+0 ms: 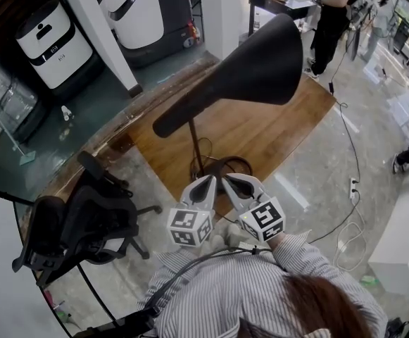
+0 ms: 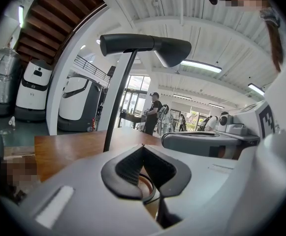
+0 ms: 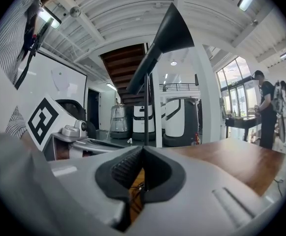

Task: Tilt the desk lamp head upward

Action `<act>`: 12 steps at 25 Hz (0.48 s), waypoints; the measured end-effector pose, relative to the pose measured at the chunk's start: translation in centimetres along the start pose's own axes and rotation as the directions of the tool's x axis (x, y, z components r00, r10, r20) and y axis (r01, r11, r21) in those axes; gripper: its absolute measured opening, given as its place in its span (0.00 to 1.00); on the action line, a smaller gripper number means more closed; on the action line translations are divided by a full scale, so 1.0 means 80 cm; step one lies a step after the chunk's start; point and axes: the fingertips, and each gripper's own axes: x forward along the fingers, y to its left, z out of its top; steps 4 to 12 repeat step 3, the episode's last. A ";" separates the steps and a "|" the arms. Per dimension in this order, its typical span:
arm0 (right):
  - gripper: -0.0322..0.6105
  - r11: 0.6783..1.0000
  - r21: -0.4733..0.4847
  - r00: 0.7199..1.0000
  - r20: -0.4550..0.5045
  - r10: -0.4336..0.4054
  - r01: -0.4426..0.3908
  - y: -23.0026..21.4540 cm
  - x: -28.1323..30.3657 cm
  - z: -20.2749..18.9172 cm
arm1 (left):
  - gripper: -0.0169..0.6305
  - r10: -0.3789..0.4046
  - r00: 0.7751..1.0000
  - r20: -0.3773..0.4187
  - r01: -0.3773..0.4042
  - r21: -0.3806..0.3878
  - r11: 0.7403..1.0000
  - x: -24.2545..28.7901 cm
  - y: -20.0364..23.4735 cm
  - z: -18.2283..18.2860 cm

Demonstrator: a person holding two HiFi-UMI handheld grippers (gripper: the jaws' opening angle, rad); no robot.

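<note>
A black desk lamp stands on the wooden table (image 1: 274,136). It has a long cone head (image 1: 253,69), a thin stem (image 1: 196,146) and a round base (image 1: 225,169). My left gripper (image 1: 205,183) and right gripper (image 1: 234,182) hover side by side at the table's near edge, just in front of the base, both shut and empty. The lamp head (image 2: 147,45) lies high above the shut left gripper (image 2: 143,146) in the left gripper view, with its stem (image 2: 117,107) rising ahead. Seen from the right gripper (image 3: 143,149), the head (image 3: 162,38) is overhead, slanting up to the right.
A black office chair (image 1: 77,224) sits left of me beside the table. White machines (image 1: 53,41) stand at the back left. People (image 1: 331,13) are at a desk far right. Cables and a power strip (image 1: 352,187) lie on the floor to the right.
</note>
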 end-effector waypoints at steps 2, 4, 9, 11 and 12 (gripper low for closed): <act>0.05 1.000 0.000 1.000 0.002 -0.001 0.001 -0.003 -0.001 0.001 | 0.04 0.002 1.000 0.001 -0.002 -0.014 1.000 0.002 0.001 -0.001; 0.05 1.000 0.000 1.000 0.002 -0.002 0.002 -0.004 -0.001 0.001 | 0.04 0.003 1.000 0.001 -0.003 -0.021 1.000 0.003 0.001 -0.001; 0.05 1.000 0.000 1.000 0.002 -0.002 0.002 -0.004 -0.001 0.001 | 0.04 0.003 1.000 0.001 -0.003 -0.021 1.000 0.003 0.001 -0.001; 0.05 1.000 0.000 1.000 0.002 -0.002 0.002 -0.004 -0.001 0.001 | 0.04 0.003 1.000 0.001 -0.003 -0.021 1.000 0.003 0.001 -0.001; 0.05 1.000 0.000 1.000 0.002 -0.002 0.002 -0.004 -0.001 0.001 | 0.04 0.003 1.000 0.001 -0.003 -0.021 1.000 0.003 0.001 -0.001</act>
